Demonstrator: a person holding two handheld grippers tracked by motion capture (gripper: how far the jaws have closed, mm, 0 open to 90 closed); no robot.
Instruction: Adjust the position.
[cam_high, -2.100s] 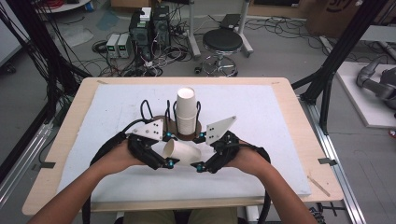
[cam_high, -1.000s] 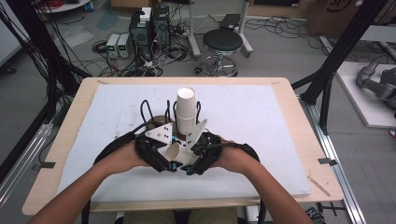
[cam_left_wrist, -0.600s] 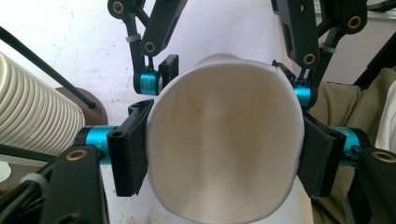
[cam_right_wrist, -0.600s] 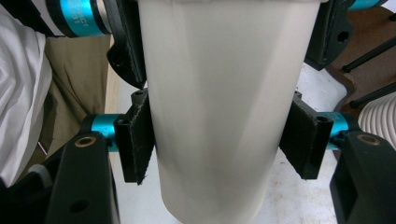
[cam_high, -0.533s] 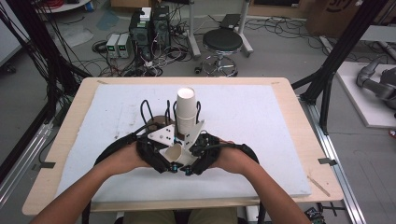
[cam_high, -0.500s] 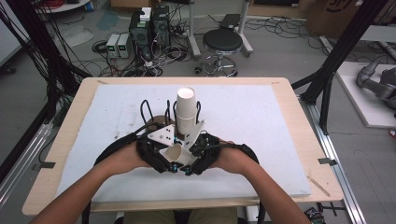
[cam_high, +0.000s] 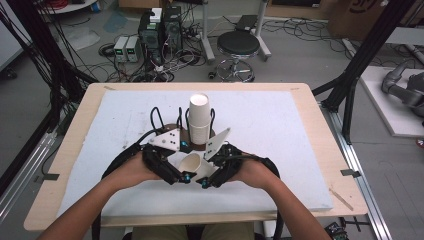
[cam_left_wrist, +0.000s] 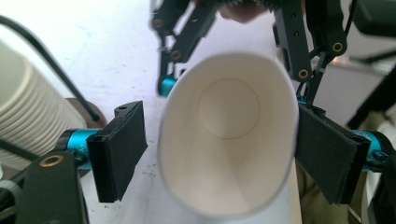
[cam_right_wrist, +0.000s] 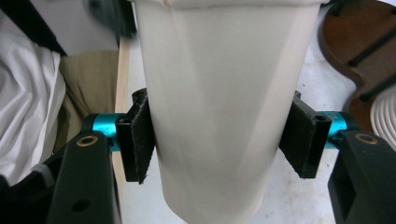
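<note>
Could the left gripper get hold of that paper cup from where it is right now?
Probably yes. The left gripper has just opened, and the paper cup lies between its jaws, a gap showing on one side. The right gripper clamps the cup's body, leaving the rim end free.

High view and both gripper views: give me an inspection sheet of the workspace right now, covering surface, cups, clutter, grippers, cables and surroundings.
Surface: white mat on a wooden table.
Job's things: single cup on its side between the grippers; cup stack upright on a brown stand.
Clutter: nothing seen on the mat.
Grippers: right gripper shut on the cup's wall; left gripper has just been opening, its left pad clear of the rim, cup between the jaws.
Cables: black cables trail from both grippers.
Surroundings: stool, electronics boxes and floor wiring beyond the table.
</note>
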